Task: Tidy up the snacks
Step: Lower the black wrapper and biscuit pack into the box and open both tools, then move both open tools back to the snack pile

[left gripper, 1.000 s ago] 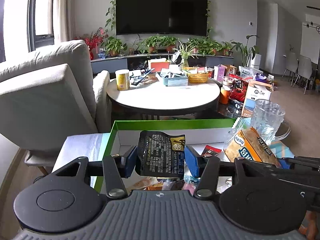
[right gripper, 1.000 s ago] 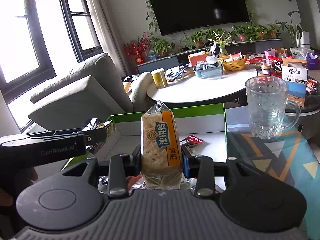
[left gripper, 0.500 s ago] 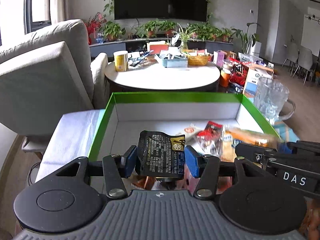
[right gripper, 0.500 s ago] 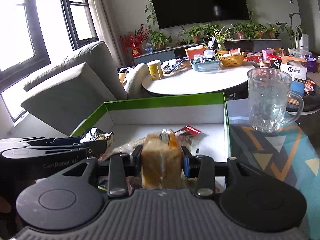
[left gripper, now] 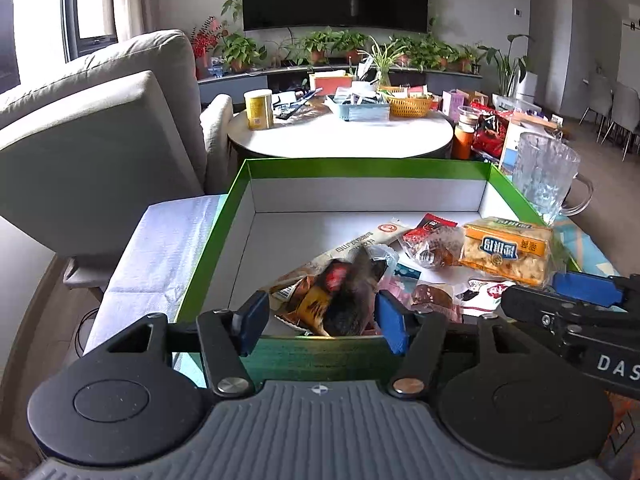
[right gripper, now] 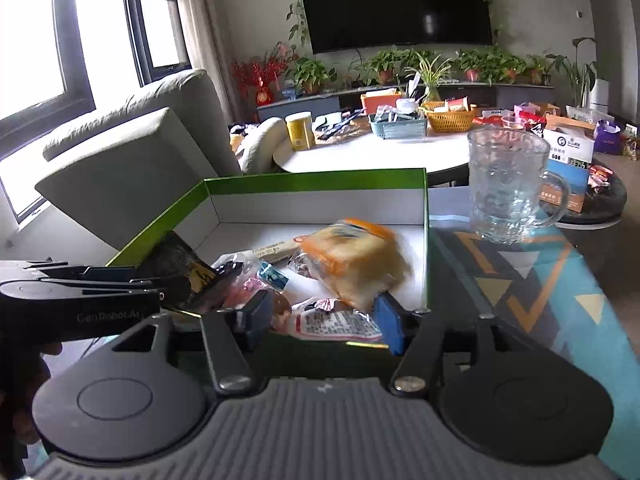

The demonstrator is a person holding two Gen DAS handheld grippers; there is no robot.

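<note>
Your left gripper point(left gripper: 320, 322) has its blue pads spread wide over the near wall of the green box point(left gripper: 236, 196), and nothing is pinched between them. The dark snack packet point(left gripper: 352, 292) sits just ahead of the gap, blurred, leaning on the heap of wrappers in the near part of the box; it looks free of both pads, though the blur makes that hard to confirm.

Your right gripper point(right gripper: 318, 316) is also spread open, its pads apart above the near edge of the same box. The orange cracker pack point(right gripper: 356, 260) lies ahead of it and slightly toward its right pad, inside the box near the right-hand wall, on top of other wrappers. In the left wrist view the same cracker pack point(left gripper: 506, 250) rests flat, well to the right of your left pads and just beyond the tip of the right gripper.

A white-and-red wrapper point(right gripper: 332, 322) lies directly between your right pads, low in the box and not gripped. The glass mug point(right gripper: 508, 188) stands on the patterned cloth point(right gripper: 532, 284) outside the box, ahead and to the right of your right gripper.
</note>
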